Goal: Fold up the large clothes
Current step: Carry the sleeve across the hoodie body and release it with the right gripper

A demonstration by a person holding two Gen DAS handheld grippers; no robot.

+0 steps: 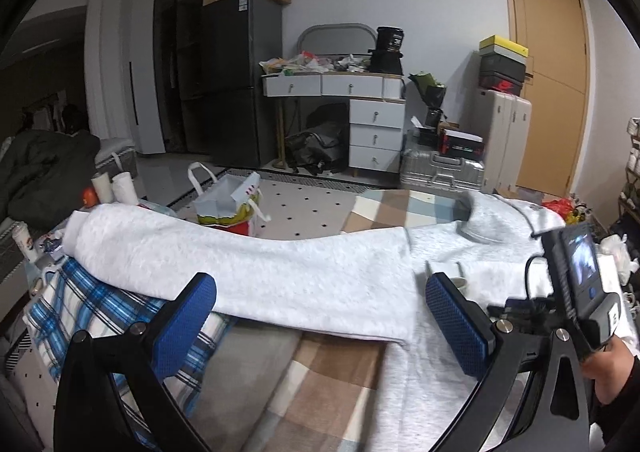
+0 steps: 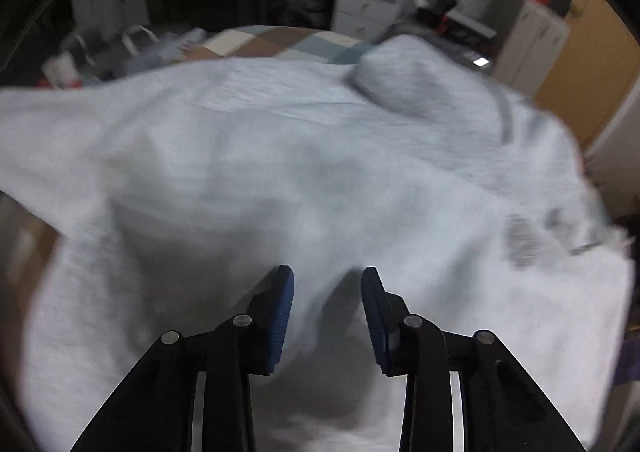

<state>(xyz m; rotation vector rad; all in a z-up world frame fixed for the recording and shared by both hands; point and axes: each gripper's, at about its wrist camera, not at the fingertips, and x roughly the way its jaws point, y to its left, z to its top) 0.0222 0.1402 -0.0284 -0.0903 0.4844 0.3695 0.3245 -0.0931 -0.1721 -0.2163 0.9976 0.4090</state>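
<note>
While the left claw (image 1: 320, 316) stood spread wide above the near edge of a pale grey sweatshirt (image 1: 460, 352), nothing lay between its blue pads (image 1: 184, 316). The right claw (image 2: 327, 316), its pads partly parted with no cloth pinched, hung over the garment's body. The sweatshirt lay flat on a checked blanket (image 1: 328, 372), one sleeve (image 1: 240, 264) stretched leftward over a blue plaid cloth (image 1: 96, 304). Beyond stood a white dresser (image 1: 372, 124) and a wooden door (image 1: 556, 84).
</note>
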